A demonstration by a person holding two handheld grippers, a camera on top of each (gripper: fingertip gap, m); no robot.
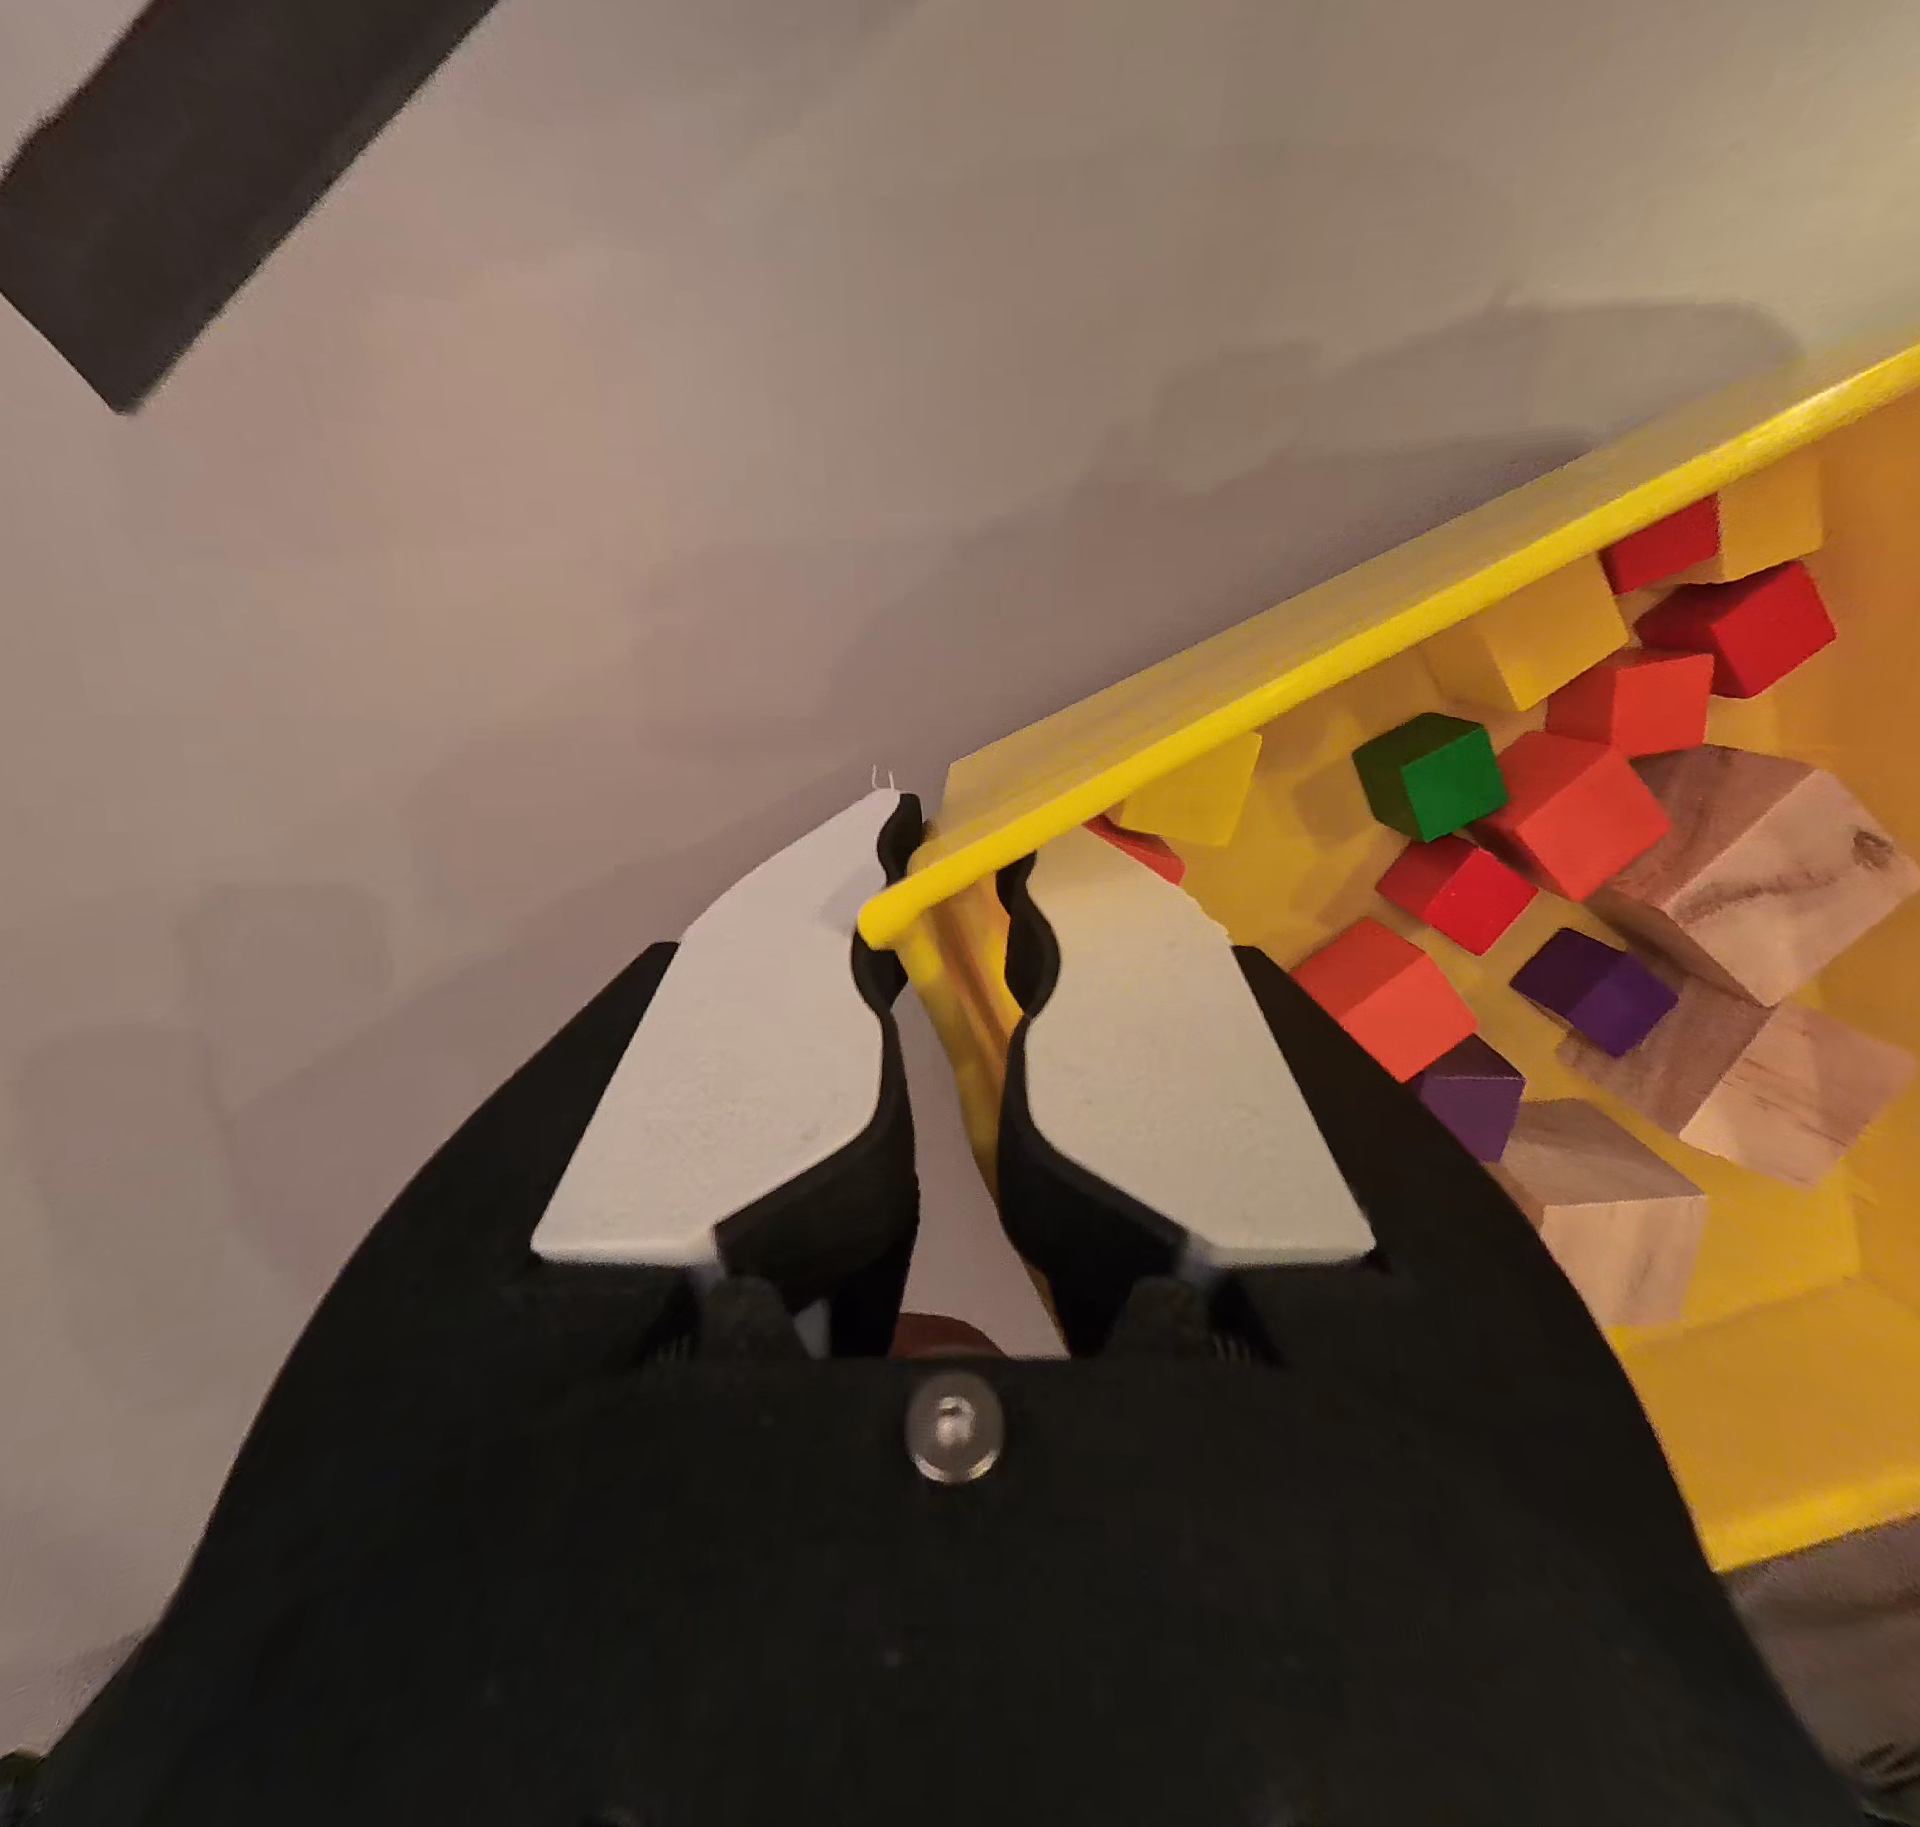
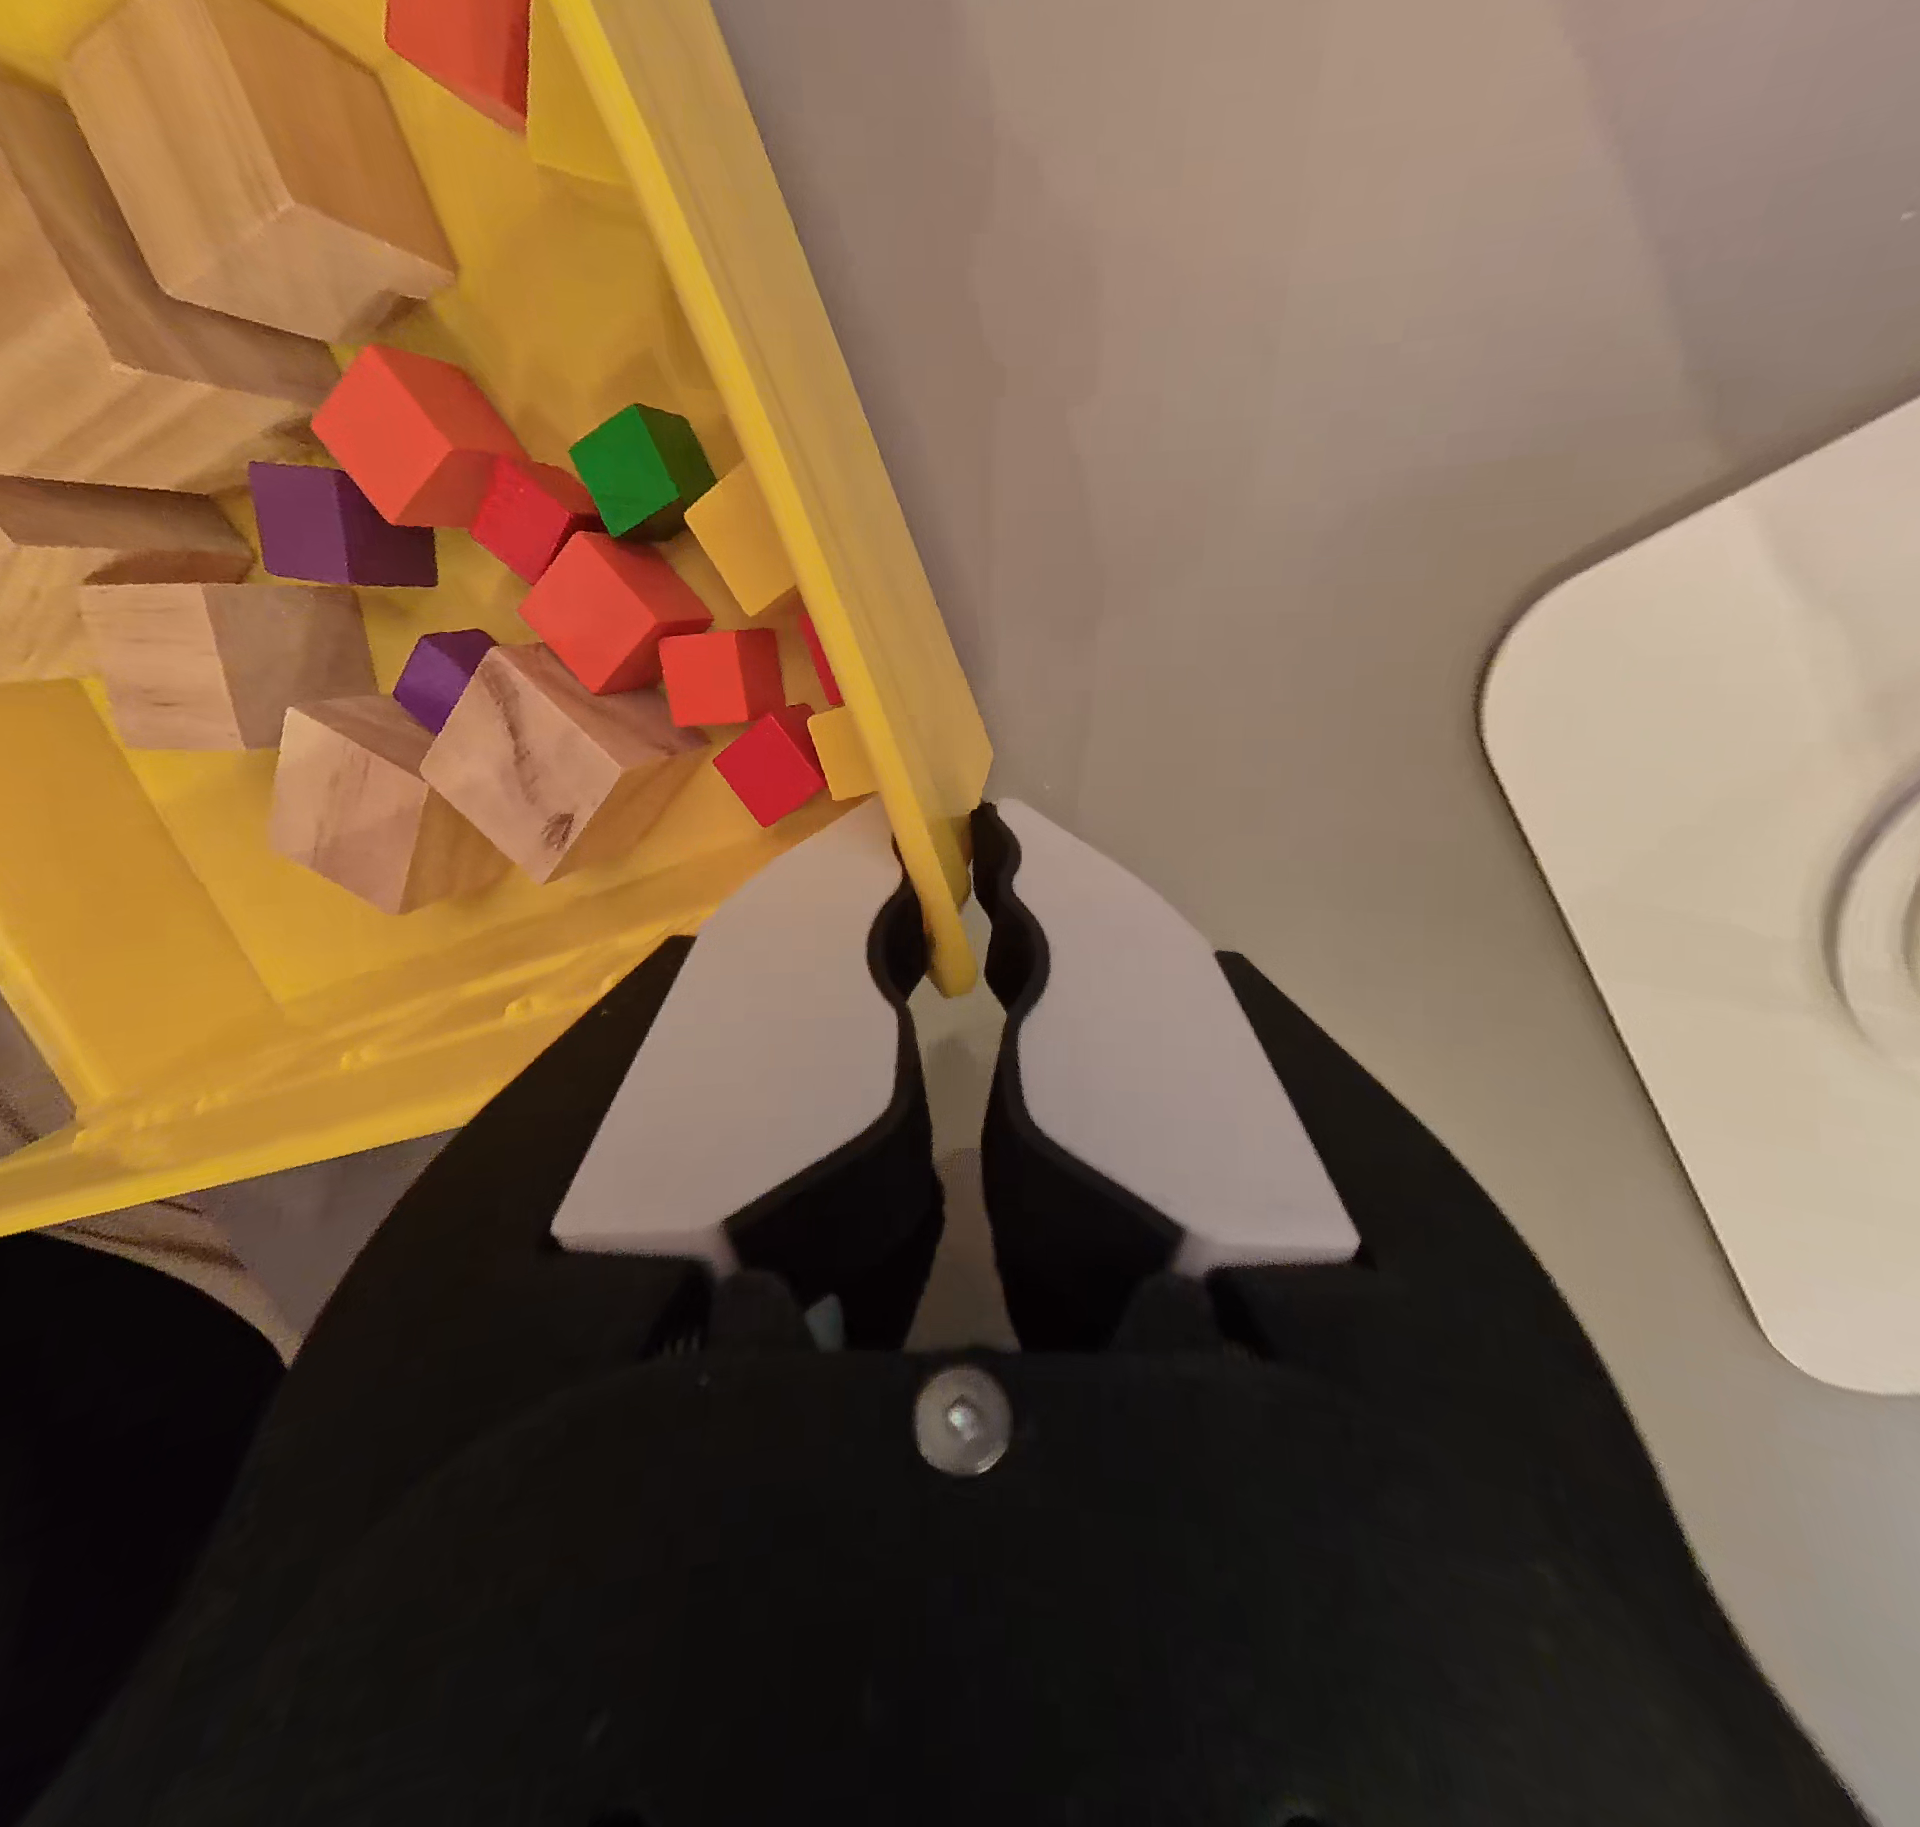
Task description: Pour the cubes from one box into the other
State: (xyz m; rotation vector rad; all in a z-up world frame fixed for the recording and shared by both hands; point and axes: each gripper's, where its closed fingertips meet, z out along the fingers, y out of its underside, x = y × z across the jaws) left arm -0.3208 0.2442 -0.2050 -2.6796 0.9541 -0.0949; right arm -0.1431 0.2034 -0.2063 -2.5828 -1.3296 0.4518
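Observation:
A yellow box [image 1: 1299, 676] holds several cubes: plain wooden ones [image 1: 1756, 873], orange and red ones [image 1: 1569, 811], a green one [image 1: 1439, 775] and purple ones [image 1: 1595, 988]. My left gripper [image 1: 956, 873] is shut on the box's rim at its left corner. My right gripper [image 2: 945, 894] is shut on the rim of the same yellow box [image 2: 831, 530] at its right corner. The box is tilted, and the cubes [image 2: 613, 608] lie heaped against its far wall. The green cube [image 2: 639, 468] sits near that wall.
A grey tabletop [image 1: 831, 427] lies beyond the box. A dark strip [image 1: 239, 125] crosses its upper left. A white rounded object [image 2: 1714, 894] lies on the table to the right of my right gripper. Dark cloth [image 2: 114, 1465] shows at lower left.

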